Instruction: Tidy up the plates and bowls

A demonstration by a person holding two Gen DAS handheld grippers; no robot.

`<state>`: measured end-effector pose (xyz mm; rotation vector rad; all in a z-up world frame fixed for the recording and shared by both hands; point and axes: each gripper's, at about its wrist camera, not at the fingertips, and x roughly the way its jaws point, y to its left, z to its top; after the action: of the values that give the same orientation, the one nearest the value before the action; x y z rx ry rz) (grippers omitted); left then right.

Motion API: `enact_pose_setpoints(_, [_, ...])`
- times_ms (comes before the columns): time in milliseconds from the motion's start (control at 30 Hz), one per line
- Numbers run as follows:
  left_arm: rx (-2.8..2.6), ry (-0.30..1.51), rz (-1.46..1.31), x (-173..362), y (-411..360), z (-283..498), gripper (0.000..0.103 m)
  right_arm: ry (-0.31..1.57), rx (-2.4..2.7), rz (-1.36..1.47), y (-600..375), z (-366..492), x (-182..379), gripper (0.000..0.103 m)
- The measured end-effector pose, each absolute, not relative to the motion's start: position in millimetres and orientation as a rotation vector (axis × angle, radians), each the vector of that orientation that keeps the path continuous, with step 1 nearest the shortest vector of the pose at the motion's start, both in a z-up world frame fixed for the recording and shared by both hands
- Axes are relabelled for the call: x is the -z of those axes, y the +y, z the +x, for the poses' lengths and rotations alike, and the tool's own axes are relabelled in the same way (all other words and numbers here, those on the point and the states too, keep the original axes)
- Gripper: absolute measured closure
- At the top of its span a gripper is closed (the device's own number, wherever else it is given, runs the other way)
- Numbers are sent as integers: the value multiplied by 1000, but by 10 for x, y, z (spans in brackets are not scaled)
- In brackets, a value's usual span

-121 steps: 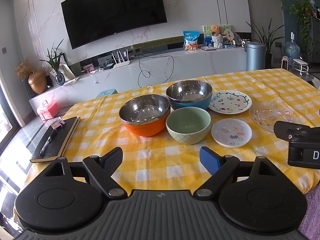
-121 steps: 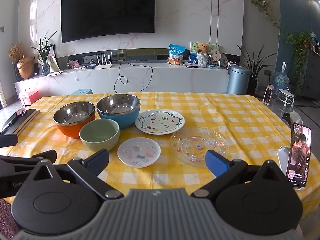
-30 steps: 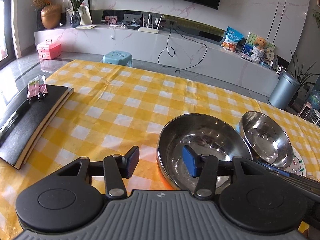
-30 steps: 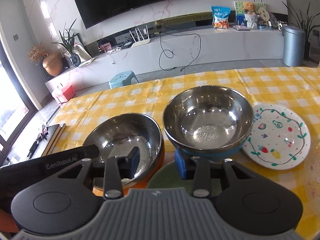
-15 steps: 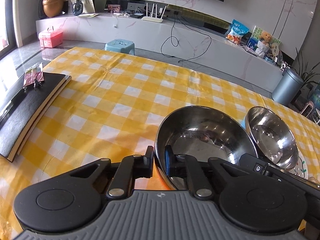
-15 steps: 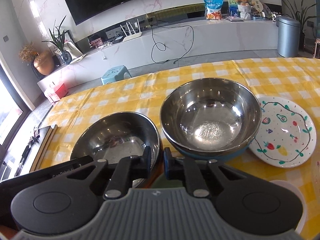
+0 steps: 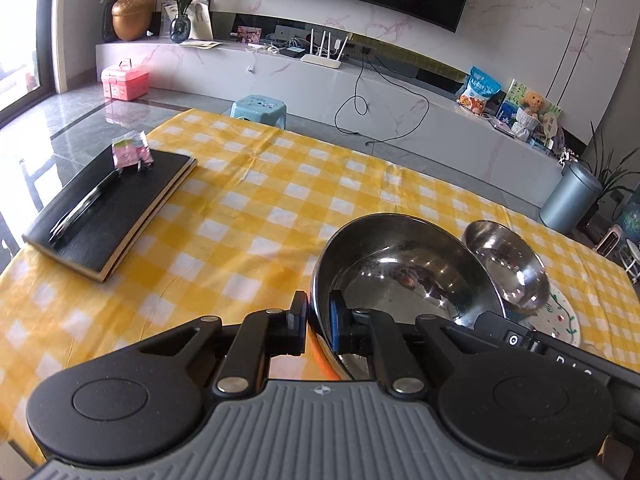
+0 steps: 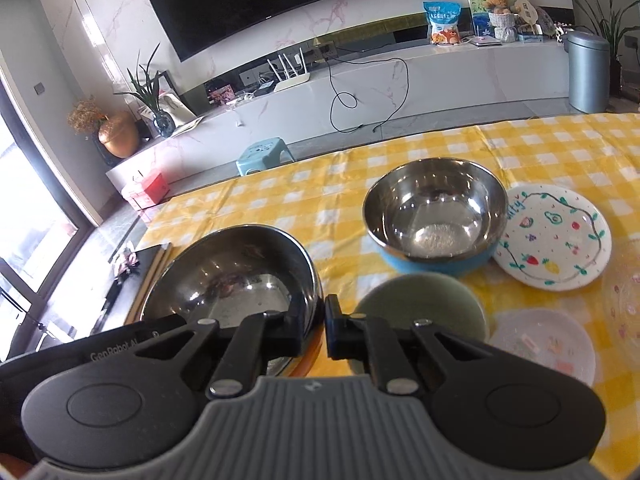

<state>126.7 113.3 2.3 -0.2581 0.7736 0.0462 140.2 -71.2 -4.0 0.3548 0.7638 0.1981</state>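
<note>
A living room with a wall-mounted television (image 8: 260,0) and a long white media bench lies behind a table under a yellow-and-white checked cloth (image 7: 248,216). On that cloth the orange bowl with a steel lining (image 7: 400,276) is the landmark: it sits tilted, its near rim raised. The left gripper (image 7: 319,320) is clamped on the bowl's near rim, one finger outside the wall and the blue-padded one inside. The right gripper (image 8: 323,326) is pinched on the same bowl's rim at its right side, one finger inside, the other outside.

Just right of and beyond the orange bowl stands the blue bowl with a steel lining (image 8: 436,216), upright on the cloth. Near the orange bowl's right side, in front of the blue bowl, is the green bowl (image 8: 420,304), partly hidden by the right gripper. Right of the blue bowl, touching or nearly touching it, lies the white plate painted with fruit (image 8: 556,240). Farther right of the green bowl lies a small pale plate (image 8: 540,340), blurred.

Well left of the orange bowl, at the table's edge, lies a black notebook (image 7: 108,208) with a pen (image 7: 84,210) on top.
</note>
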Motion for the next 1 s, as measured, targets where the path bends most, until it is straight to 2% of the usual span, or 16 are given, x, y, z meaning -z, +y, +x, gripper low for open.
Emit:
enact_pose_setpoints(433, [-44,829,-315,160,1204,672,91,880,-197,411,-807,745,205,97])
enact_pose_setpoints(1000, [-20,904,-350,462,1172,549,91,932,-130,403,-849,572,308,98])
